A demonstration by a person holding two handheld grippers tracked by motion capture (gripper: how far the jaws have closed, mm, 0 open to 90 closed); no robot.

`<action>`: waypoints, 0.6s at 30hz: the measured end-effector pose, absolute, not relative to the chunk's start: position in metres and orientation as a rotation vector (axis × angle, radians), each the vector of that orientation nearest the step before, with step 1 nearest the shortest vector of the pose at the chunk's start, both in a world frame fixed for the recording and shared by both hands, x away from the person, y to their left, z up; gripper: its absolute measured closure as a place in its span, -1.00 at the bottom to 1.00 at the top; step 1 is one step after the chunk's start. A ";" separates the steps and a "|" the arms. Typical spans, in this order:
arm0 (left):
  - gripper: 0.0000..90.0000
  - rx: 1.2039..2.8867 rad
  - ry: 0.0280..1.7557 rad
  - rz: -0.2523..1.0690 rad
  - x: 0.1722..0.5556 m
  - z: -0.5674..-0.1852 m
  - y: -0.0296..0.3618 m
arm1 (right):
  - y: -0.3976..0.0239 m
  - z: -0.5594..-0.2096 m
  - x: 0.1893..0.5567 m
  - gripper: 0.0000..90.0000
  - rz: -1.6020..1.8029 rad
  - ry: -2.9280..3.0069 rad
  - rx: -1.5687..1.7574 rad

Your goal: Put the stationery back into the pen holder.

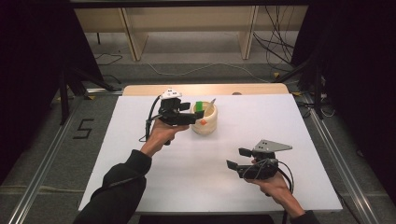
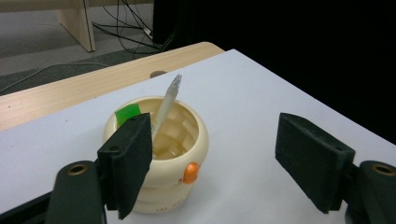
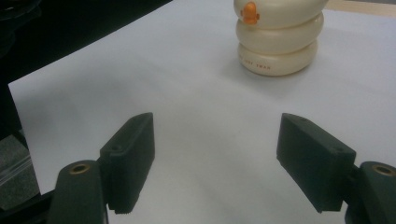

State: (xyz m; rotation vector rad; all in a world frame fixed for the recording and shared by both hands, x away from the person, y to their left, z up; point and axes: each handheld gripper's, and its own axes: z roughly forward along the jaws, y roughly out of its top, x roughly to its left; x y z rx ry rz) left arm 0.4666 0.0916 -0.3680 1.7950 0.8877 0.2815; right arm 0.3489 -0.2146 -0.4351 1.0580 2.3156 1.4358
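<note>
Right gripper point(image 1: 239, 158) near the table's front edge, jaws apart, nothing between them, idle over bare white table point(image 1: 196, 177). Farther back, left gripper point(image 1: 195, 113) just beside the cream pot point(image 1: 205, 122), jaws wide and empty. Pen point(image 2: 166, 105) stands tilted inside the pot, beside a green tag point(image 2: 127, 113). Judged: pen placed and released; what remains is drawing the left gripper away.

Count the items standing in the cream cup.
2: a white pen leaning up out of the cream cup, and a green item at its far rim. More may be hidden inside.
</note>
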 end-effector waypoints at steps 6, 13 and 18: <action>-0.43 1.804 0.862 0.275 0.455 -0.368 0.096 | -0.214 -0.435 0.348 -0.36 1.439 2.311 1.057; -0.46 1.810 0.834 0.260 0.446 -0.369 0.100 | -0.215 -0.435 0.348 -0.36 1.447 2.309 1.055; -0.51 1.827 0.815 0.250 0.439 -0.372 0.101 | -0.216 -0.435 0.348 -0.36 1.445 2.305 1.063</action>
